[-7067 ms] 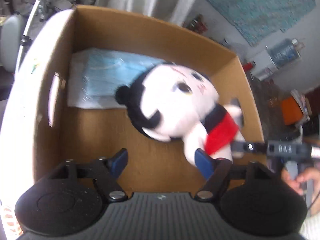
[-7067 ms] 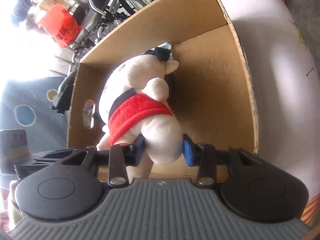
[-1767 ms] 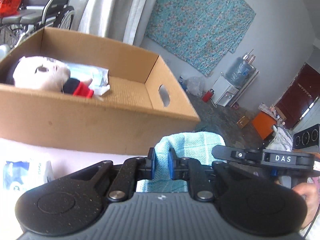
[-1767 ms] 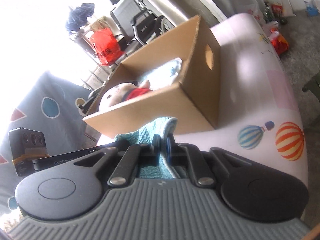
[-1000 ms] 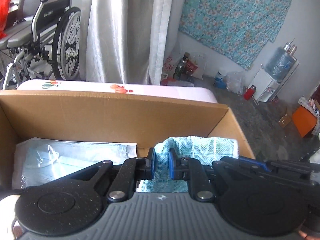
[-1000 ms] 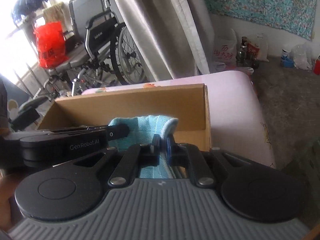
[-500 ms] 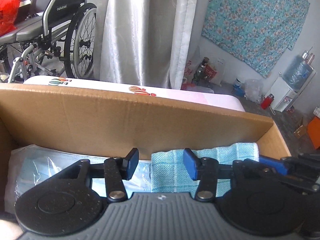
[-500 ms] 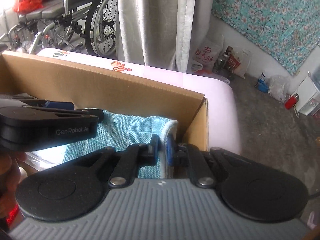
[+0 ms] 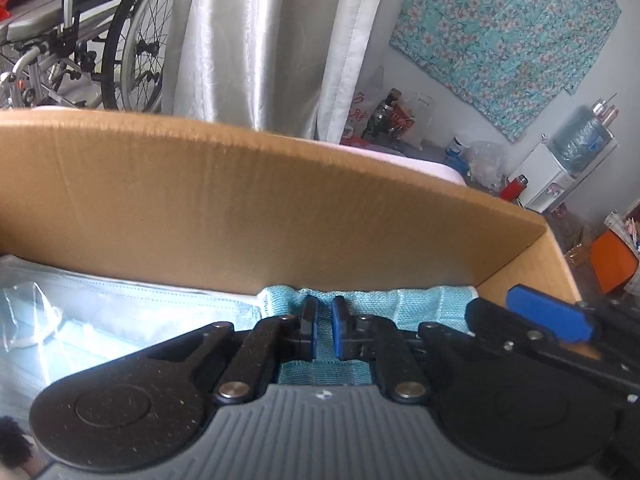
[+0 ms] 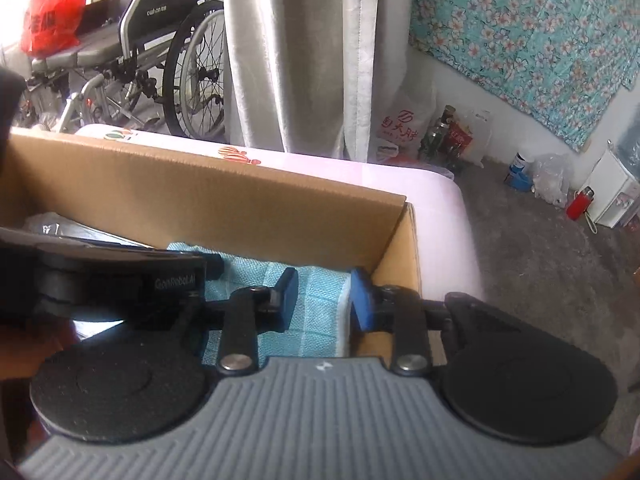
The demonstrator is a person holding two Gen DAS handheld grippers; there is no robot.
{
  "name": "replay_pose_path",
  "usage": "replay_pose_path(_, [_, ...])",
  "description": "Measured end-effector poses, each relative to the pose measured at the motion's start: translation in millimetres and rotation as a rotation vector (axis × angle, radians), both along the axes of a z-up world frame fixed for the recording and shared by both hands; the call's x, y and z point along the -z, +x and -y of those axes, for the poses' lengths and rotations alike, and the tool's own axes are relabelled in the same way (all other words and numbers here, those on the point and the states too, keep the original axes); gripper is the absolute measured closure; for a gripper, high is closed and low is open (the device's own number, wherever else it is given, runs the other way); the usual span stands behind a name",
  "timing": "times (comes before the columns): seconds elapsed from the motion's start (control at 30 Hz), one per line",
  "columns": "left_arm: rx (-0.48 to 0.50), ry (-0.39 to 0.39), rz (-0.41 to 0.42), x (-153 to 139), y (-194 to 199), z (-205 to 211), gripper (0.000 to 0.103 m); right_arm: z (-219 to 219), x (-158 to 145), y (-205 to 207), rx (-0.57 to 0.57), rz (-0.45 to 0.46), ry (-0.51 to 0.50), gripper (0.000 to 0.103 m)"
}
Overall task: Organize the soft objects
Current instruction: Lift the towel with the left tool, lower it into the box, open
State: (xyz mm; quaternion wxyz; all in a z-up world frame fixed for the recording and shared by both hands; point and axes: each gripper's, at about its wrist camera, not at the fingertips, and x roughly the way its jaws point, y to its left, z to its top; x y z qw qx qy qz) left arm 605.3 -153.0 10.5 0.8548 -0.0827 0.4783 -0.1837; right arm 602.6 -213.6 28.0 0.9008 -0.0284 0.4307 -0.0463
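The left gripper (image 9: 324, 326) has its 2 jaws pressed nearly together, pinching a small ridge of the light blue towel (image 9: 420, 302) that lies in the right-hand end of the cardboard box (image 9: 240, 200), beside a clear pack of face masks (image 9: 120, 316). The right gripper (image 10: 322, 298) has its jaws opening, pads clear of the towel beneath them. If the left gripper lifts while pinched, it would likely drag the towel out or bunch it; the right gripper's blue pad sits close to the box wall and could snag it.
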Motion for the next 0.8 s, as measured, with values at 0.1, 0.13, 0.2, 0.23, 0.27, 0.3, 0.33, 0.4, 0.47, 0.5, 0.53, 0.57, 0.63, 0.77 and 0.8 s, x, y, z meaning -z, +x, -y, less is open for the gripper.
replay_pose_path(0.1, [0.004, -0.002, 0.028, 9.6, -4.2, -1.3, 0.096, 8.0, -1.1, -4.4, -0.012, -0.006, 0.024, 0.077])
replay_pose_path(0.13, [0.003, -0.004, 0.013, 8.4, -3.2, -2.0, 0.096, 8.6, -0.9, -5.6, -0.024, -0.009, 0.012, 0.078])
replay_pose_path(0.2, [-0.013, -0.044, 0.018, 0.9, -4.7, -5.9, 0.085, 8.3, -1.9, -7.0, -0.03, -0.013, 0.006, 0.079])
replay_pose_path(0.23, [-0.025, -0.106, 0.053, -2.2, -8.0, -11.2, 0.079, 7.2, -3.4, -5.9, -0.036, -0.017, 0.01, 0.079])
replay_pose_path(0.27, [-0.034, -0.16, 0.062, -2.9, -9.2, -14.8, 0.073, 6.6, -4.8, -6.1, -0.037, -0.016, 0.019, 0.079])
replay_pose_path(0.3, [-0.039, -0.22, 0.042, -0.4, -7.7, -18.1, 0.073, 6.5, -5.4, -5.9, -0.033, -0.013, 0.035, 0.081])
replay_pose_path(0.33, [-0.044, -0.306, -0.009, 5.8, -3.4, -21.0, 0.073, 8.2, -5.6, -6.1, -0.02, -0.009, 0.059, 0.084])
replay_pose_path(0.4, [-0.052, -0.388, -0.055, 12.2, 0.7, -19.8, 0.075, 17.6, -8.2, -8.7, 0.048, 0.031, 0.125, 0.091])
replay_pose_path(0.47, [-0.035, -0.353, -0.056, 15.0, 4.5, -9.4, 0.076, 36.7, -10.4, -16.0, 0.149, 0.093, 0.241, 0.097])
replay_pose_path(0.5, [-0.017, -0.315, -0.067, 17.6, 6.8, -2.7, 0.078, 41.7, -10.5, -16.7, 0.167, 0.096, 0.265, 0.101])
replay_pose_path(0.53, [-0.003, -0.262, -0.085, 22.4, 9.4, 3.9, 0.078, 45.7, -10.1, -17.0, 0.162, 0.086, 0.27, 0.102])
replay_pose_path(0.57, [0.0, -0.225, -0.077, 25.3, 10.3, 7.8, 0.088, 48.0, -9.8, -17.9, 0.149, 0.078, 0.269, 0.102])
replay_pose_path(0.63, [0.012, -0.19, -0.066, 24.4, 13.5, 11.9, 0.091, 50.6, -9.1, -20.0, 0.133, 0.07, 0.266, 0.102])
replay_pose_path(0.77, [-0.016, -0.175, -0.038, 15.4, 3.9, 8.3, 0.087, 54.4, -10.4, -23.8, 0.12, 0.08, 0.274, 0.102])
replay_pose_path(0.8, [-0.025, -0.17, -0.022, 10.0, -0.5, 4.8, 0.082, 54.6, -11.7, -25.3, 0.121, 0.078, 0.28, 0.102])
